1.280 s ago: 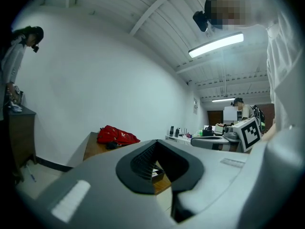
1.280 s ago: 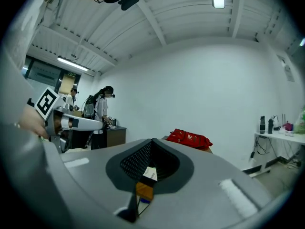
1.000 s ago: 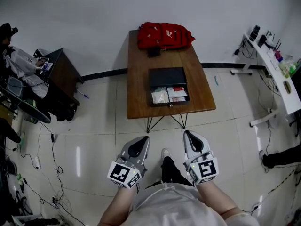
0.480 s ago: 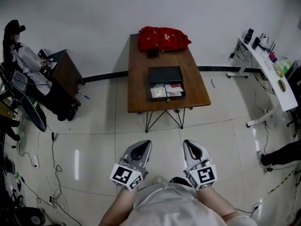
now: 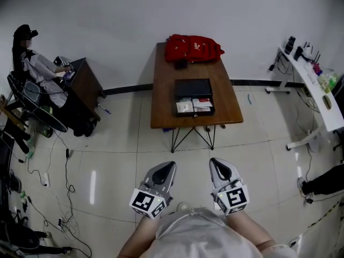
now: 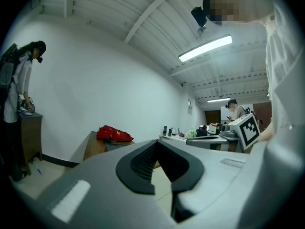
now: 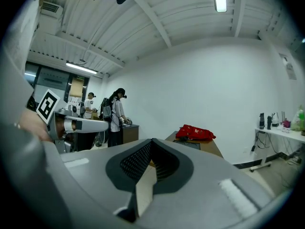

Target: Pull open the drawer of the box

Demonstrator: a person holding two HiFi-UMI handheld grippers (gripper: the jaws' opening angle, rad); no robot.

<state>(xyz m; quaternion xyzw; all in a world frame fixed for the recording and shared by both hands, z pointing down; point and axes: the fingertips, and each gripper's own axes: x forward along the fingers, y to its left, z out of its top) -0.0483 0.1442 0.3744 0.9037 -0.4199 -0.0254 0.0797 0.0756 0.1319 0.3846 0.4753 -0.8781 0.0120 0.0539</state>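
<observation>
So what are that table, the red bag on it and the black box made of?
Table: looks like wood, with a warm brown, smooth top. Red bag: soft fabric, judging by its slumped, creased shape. Black box: dark and matte; the material is unclear from here.

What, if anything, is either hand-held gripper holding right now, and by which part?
Nothing: the left hand-held gripper and the right hand-held gripper are both shut and empty.

**Left gripper view: jaws closed, nothing gripped**

The left gripper (image 6: 156, 143) is holding its jaws together at the tips, with nothing between them. Beyond, a red bag (image 6: 114, 134) is lying on a wooden table (image 6: 92, 145). At far left a person (image 6: 18, 87) is standing over a dark cabinet (image 6: 29, 135).
</observation>
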